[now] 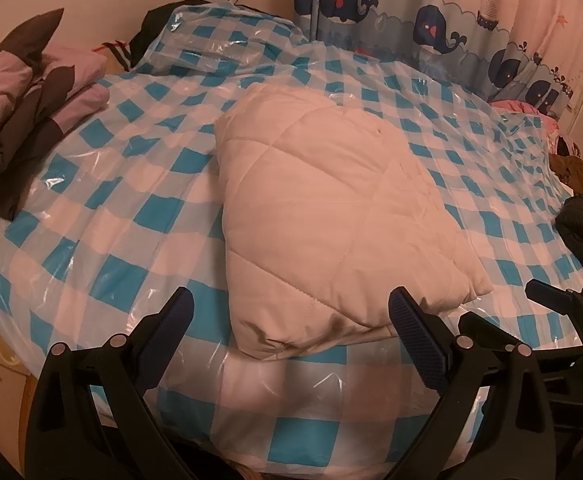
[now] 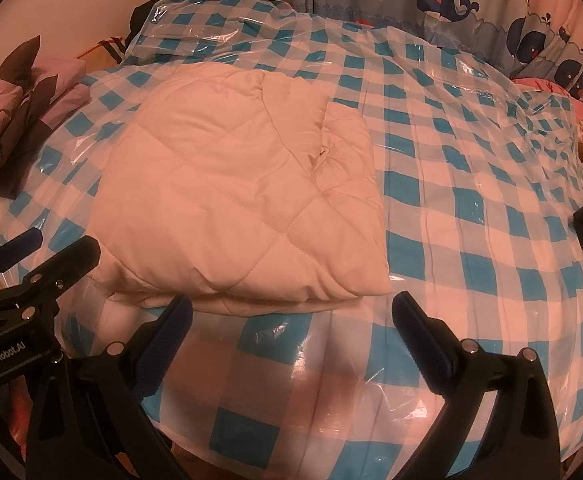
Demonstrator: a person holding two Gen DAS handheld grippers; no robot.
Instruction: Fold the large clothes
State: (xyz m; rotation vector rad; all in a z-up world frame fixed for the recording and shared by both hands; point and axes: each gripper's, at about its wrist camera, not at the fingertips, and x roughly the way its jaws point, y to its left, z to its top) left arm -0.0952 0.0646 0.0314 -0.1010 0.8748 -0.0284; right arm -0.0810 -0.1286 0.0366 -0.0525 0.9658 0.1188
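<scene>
At the far left a pile of pink and dark folded bedding [image 1: 23, 120] rests on the edge of the bed, apart from the work; the whole bed is covered by a glossy blue-and-white checked plastic sheet [image 1: 131, 184].

In the middle of that sheet lies the task's thing, a cream quilted garment [image 1: 331, 208], already doubled into a compact, puffy rectangle with its folded edge toward the near side; in the right wrist view a smaller flap [image 2: 347, 148] shows along its right side, tucked but slightly proud. Judging from this, the folding looks nearly or wholly done; what may remain is a last flattening or a move onto a pile, though that is only a guess.

The left gripper [image 1: 291, 316] hovers just before the near edge, jaws spread wide and empty; the right gripper [image 2: 291, 320] hangs likewise parted, holding nothing, at the bundle's near right corner.

Far right, a whale-printed curtain [image 1: 431, 28] hangs behind the bed.

Readable writing: "GenRobot.AI" on the left gripper's body in the right wrist view; nothing else is legible.
</scene>
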